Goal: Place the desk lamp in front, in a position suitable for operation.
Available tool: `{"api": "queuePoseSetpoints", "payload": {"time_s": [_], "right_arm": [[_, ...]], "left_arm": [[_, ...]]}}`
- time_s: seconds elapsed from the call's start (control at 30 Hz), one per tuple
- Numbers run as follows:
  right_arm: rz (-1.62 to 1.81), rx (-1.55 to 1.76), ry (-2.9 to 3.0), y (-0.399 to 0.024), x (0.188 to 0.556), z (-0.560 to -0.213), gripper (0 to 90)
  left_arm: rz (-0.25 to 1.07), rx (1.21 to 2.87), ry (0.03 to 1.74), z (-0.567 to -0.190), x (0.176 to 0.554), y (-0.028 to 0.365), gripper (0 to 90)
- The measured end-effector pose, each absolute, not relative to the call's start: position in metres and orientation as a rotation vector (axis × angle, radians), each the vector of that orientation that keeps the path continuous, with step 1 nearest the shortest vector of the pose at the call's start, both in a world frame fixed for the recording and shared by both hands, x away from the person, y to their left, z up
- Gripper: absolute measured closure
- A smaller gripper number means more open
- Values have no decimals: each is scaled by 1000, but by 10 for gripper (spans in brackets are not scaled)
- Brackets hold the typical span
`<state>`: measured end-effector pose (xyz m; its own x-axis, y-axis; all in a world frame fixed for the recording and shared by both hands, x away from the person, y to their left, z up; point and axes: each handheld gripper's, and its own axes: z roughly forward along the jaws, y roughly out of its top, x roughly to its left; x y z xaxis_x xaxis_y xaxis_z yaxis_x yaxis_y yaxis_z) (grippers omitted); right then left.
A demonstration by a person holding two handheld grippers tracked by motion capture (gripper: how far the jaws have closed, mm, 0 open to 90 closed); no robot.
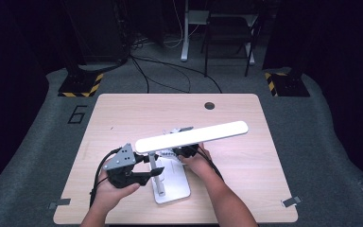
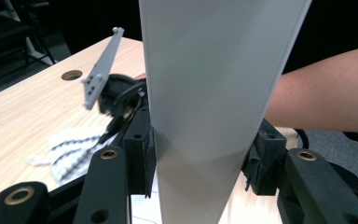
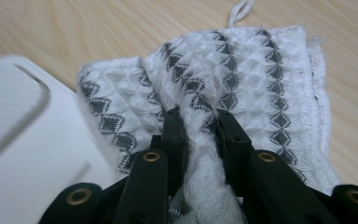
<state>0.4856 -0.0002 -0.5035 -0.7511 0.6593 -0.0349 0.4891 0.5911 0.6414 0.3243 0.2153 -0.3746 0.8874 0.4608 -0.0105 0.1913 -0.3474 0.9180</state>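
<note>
Beside the lamp base (image 1: 171, 187) on the tabletop (image 1: 123, 111), I see from the high view my left gripper (image 1: 147, 176) at the lamp post (image 1: 155, 171) and my right gripper (image 1: 185, 152) just behind the base. Left gripper view: jaws clamped on the post. Right gripper view: jaws pinch the patterned cloth (image 3: 242, 79) lying against the base.

Wooden table (image 1: 123, 113) sitting on grey floor. Round hole (image 1: 210, 105) lying near table's far edge. 2 yellow-black striped bases (image 1: 81, 85) standing beyond table. Painted 6 (image 1: 77, 114) showing left of table.
</note>
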Motion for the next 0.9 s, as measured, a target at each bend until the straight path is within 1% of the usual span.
{"api": "queuePoseSetpoints", "payload": {"time_s": [0.13, 0.23, 0.9], "right_arm": [[862, 955, 2568, -16, 485, -503, 759], [892, 993, 2556, -22, 481, -504, 756], [1018, 1033, 2519, -36, 452, -512, 764]], "left_arm": [[304, 1928, 481, -375, 324, 214, 528], [304, 1923, 476, -376, 324, 213, 528], [306, 1919, 472, -376, 325, 214, 527]]}}
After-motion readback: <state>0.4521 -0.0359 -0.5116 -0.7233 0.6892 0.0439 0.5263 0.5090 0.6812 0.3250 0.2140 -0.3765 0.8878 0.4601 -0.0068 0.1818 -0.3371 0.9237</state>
